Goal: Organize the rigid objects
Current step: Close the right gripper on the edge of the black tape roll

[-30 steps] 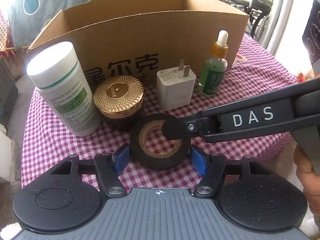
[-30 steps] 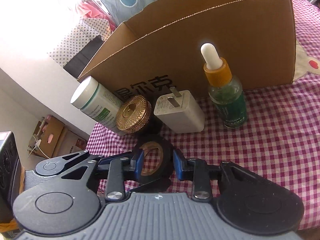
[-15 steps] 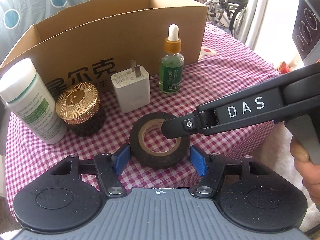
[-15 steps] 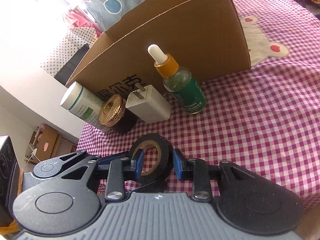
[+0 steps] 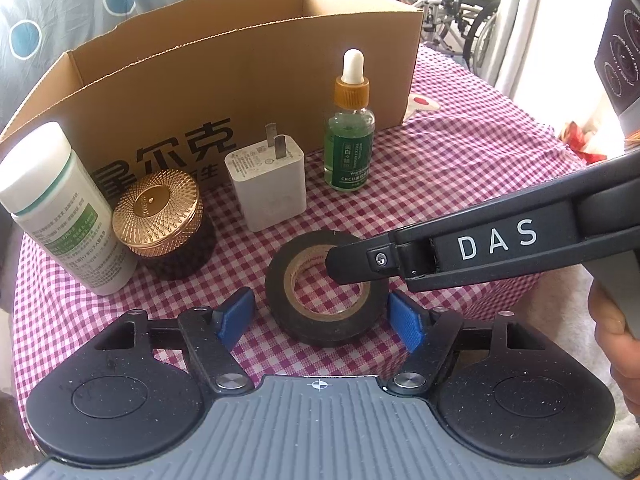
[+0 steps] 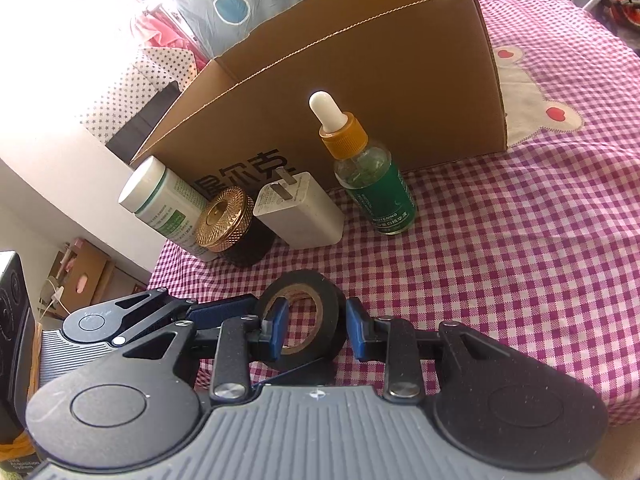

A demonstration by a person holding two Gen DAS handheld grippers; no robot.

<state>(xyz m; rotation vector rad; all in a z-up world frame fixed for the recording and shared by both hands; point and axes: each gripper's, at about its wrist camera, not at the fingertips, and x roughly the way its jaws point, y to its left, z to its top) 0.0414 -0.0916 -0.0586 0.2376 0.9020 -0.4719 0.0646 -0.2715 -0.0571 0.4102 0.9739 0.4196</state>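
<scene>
Pinching one wall of the tape (image 6: pixel 308 320) on the checked cloth (image 6: pixel 500 260), the right gripper (image 6: pixel 314 330) risks tipping it; the left gripper (image 5: pixel 322 316) waits spread around it.

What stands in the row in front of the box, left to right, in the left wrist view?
White bottle → gold-lidded jar → white charger plug → green dropper bottle, all before the cardboard box.
</scene>
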